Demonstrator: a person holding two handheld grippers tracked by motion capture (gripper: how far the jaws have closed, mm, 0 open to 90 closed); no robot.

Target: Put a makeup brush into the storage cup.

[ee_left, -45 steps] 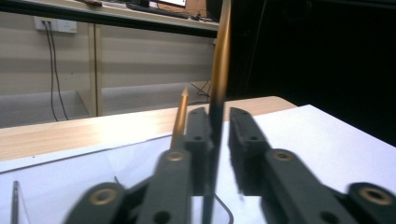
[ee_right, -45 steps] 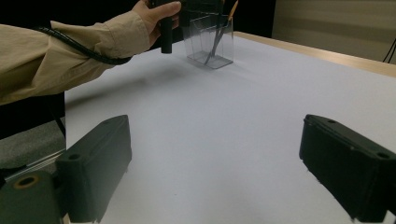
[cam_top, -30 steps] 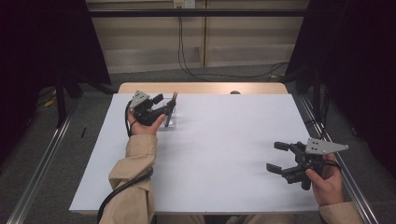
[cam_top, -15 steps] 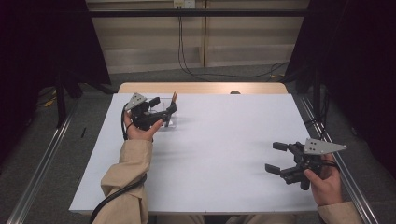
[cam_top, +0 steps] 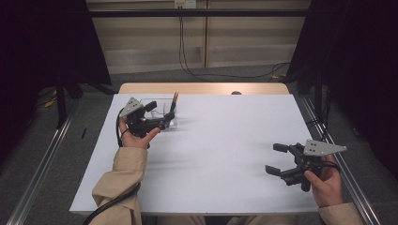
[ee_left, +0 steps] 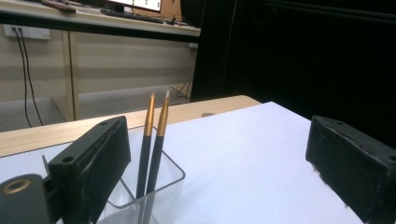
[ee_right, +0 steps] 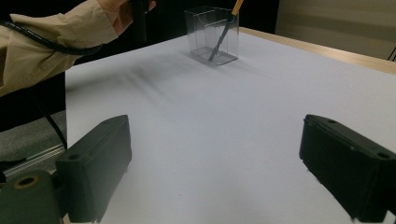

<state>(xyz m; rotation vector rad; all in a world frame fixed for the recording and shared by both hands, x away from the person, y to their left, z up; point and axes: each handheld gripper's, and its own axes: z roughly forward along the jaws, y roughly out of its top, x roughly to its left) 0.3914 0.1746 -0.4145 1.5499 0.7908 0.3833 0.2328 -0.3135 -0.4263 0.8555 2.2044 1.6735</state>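
Your right gripper [cam_top: 278,159] is hovering with jaws spread wide, nothing between them, well apart from the clear plastic holder [cam_top: 159,112]. Your left gripper [cam_top: 162,119] is sitting just beside that holder, jaws also parted and empty. Inside the holder, two dark pencils [ee_left: 152,144] with gold tips are standing tilted, tips pointing upward.

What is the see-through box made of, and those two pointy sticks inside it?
The clear square box looks like hard glossy plastic, maybe acrylic: you can see straight through its thin, shiny walls. The two thin dark sticks with golden tips look like painted pencils or pens, with matte dark bodies and slightly shiny, metallic-looking tips. Whether they are wood or plastic can't be told.
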